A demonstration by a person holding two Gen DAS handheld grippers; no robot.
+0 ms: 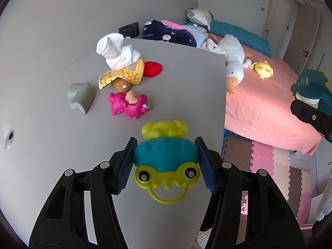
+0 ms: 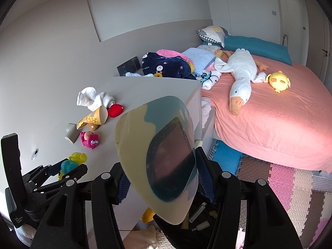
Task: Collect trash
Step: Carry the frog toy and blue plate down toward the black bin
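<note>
Above the grey counter (image 1: 51,51), my left gripper (image 1: 166,161) clamps a teal-and-yellow frog toy (image 1: 166,157) between its pads, while my right gripper (image 2: 160,178) grips a cream-and-teal flat toy (image 2: 157,149) beside the pink bed (image 2: 280,124).

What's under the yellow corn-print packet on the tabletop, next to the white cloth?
A brown rounded thing pokes out from under the corn-print packet; the white cloth lies on top. Most of the brown thing is covered, so I can't tell what it is.
</note>
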